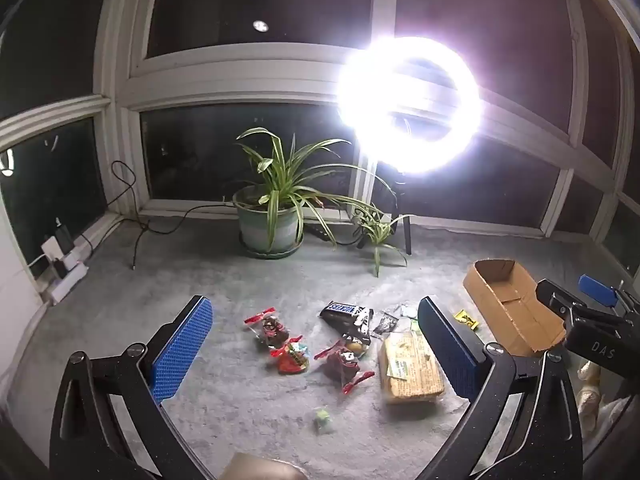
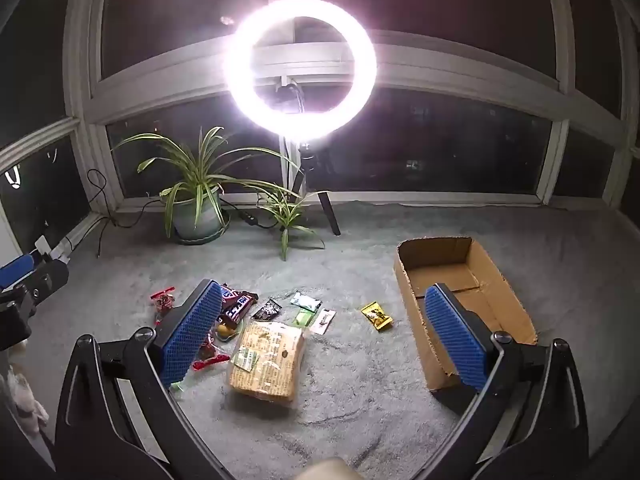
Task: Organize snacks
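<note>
Several snacks lie scattered on grey carpet. Among them are a dark Snickers bag (image 1: 346,314) (image 2: 236,304), red-wrapped candies (image 1: 292,356), a large tan packet (image 1: 408,364) (image 2: 268,356), a yellow candy (image 1: 466,318) (image 2: 377,315) and small sachets (image 2: 306,302). An empty cardboard box (image 1: 512,304) (image 2: 460,276) lies open to the right of them. My left gripper (image 1: 316,346) hovers open above the pile, holding nothing. My right gripper (image 2: 324,334) is also open and empty, between the tan packet and the box, with its right finger in front of the box.
A potted spider plant (image 1: 272,216) (image 2: 198,212) and a smaller plant (image 2: 286,208) stand by the dark windows. A bright ring light (image 2: 302,68) on a tripod stands behind the snacks. Cables and a power strip (image 1: 64,272) lie at far left.
</note>
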`<state>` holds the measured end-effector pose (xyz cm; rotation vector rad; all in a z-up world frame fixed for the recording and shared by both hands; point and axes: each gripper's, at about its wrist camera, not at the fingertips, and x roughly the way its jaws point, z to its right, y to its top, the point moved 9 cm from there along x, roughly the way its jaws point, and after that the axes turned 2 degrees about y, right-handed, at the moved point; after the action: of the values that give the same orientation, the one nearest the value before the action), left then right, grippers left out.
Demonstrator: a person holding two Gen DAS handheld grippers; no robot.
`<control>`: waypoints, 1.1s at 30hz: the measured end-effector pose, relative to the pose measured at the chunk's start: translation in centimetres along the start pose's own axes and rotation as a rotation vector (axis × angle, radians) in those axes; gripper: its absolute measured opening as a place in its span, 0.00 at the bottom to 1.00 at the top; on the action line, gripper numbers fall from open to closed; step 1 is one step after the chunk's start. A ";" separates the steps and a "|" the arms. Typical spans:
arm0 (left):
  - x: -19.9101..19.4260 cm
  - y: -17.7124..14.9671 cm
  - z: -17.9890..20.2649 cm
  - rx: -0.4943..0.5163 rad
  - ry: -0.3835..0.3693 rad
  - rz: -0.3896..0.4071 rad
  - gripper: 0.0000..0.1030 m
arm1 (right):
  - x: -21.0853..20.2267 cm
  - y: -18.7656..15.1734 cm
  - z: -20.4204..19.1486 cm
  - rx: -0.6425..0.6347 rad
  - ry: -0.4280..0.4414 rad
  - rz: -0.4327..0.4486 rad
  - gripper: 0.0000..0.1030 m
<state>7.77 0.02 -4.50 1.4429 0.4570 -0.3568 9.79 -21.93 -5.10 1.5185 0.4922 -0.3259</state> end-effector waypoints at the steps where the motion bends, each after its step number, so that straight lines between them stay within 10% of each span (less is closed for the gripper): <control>1: 0.0 -0.1 0.0 -0.002 0.002 -0.007 0.99 | -0.1 0.1 0.0 -0.004 -0.004 0.017 1.00; 33: -0.6 -0.1 0.4 -0.005 -0.003 0.006 0.99 | -0.4 0.2 -0.1 -0.012 -0.004 0.012 1.00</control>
<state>7.27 -0.38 -4.28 1.4383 0.4502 -0.3529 9.51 -21.88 -4.74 1.5082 0.4803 -0.3158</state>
